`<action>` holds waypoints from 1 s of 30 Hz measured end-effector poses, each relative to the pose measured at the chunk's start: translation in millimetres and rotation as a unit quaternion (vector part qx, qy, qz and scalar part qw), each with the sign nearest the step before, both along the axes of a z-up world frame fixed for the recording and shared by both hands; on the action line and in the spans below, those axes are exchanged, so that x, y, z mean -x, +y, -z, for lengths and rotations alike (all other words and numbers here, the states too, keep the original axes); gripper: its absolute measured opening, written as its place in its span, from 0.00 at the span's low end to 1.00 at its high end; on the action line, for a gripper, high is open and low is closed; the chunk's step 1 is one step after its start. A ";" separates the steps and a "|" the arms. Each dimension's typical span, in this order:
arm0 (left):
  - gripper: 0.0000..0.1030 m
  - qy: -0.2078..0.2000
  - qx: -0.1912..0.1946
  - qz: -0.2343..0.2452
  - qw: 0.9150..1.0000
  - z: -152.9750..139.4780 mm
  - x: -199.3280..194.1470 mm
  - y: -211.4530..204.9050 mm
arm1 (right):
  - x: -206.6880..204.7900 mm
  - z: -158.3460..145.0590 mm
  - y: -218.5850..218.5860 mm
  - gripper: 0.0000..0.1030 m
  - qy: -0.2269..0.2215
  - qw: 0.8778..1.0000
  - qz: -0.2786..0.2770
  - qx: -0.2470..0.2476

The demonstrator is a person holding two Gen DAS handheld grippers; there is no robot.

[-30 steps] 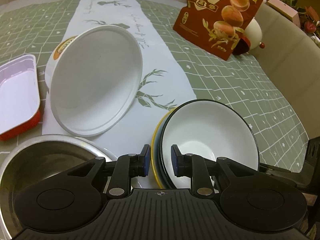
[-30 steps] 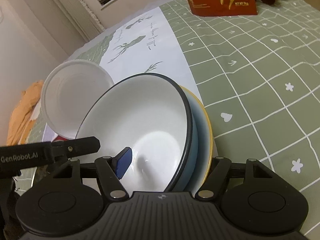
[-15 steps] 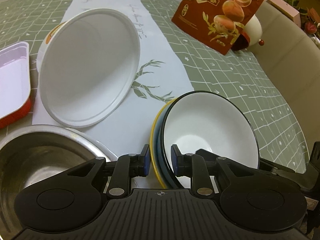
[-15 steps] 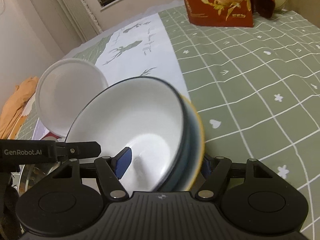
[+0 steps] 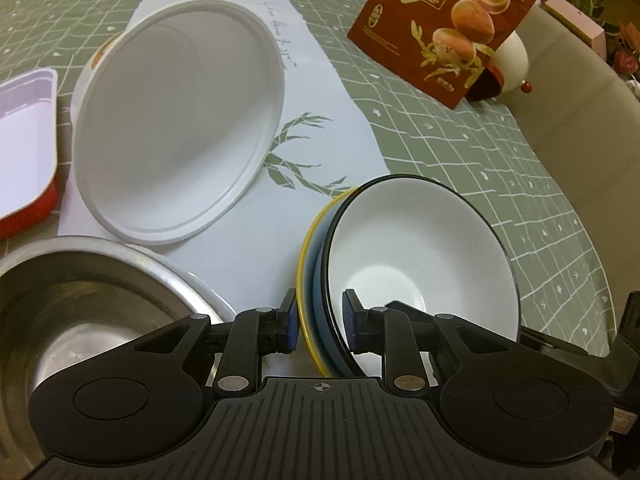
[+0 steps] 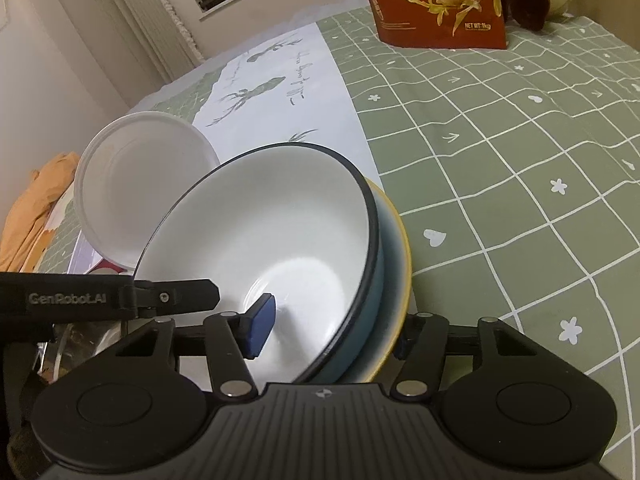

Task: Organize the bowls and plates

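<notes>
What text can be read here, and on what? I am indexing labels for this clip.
"EGGS", top cut off: red snack bag.
"NET WT:1kg": same bag, bottom corner.
"GenRobot.AI": black bar of the left gripper.
Round badges and small print on the bag: too small to read.
Handwritten-style script on the white table runner: not legible.
Bowls: no text visible.

A red snack bag [image 5: 448,28] stood upright far ahead on the green checked tablecloth [image 6: 520,152]; a white deer-print runner [image 5: 320,92] crossed it, ahead and left.
</notes>
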State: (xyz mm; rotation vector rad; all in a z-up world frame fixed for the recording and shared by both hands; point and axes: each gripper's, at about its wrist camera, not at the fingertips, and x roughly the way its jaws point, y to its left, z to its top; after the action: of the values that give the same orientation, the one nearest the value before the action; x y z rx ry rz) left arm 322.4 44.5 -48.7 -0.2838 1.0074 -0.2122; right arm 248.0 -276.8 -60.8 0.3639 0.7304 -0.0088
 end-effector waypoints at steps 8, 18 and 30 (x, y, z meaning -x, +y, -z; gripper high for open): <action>0.24 -0.001 -0.006 -0.008 1.000 -0.7 -1.0 3.0 | -1.7 1.9 3.2 0.56 0.004 1.000 -0.014 -0.004; 0.24 -0.003 -0.007 -0.006 1.000 -2.0 0.0 1.3 | -2.1 3.3 7.7 0.63 0.004 1.000 -0.027 0.007; 0.24 0.002 0.000 -0.005 1.000 0.3 -1.5 3.5 | -4.0 4.6 8.5 0.64 0.005 1.000 -0.028 0.012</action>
State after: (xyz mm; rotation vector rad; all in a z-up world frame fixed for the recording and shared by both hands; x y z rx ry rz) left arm 323.9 48.0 -49.0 -0.2892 1.0093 -0.2023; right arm 252.0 -268.3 -65.5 0.3201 0.7497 0.0339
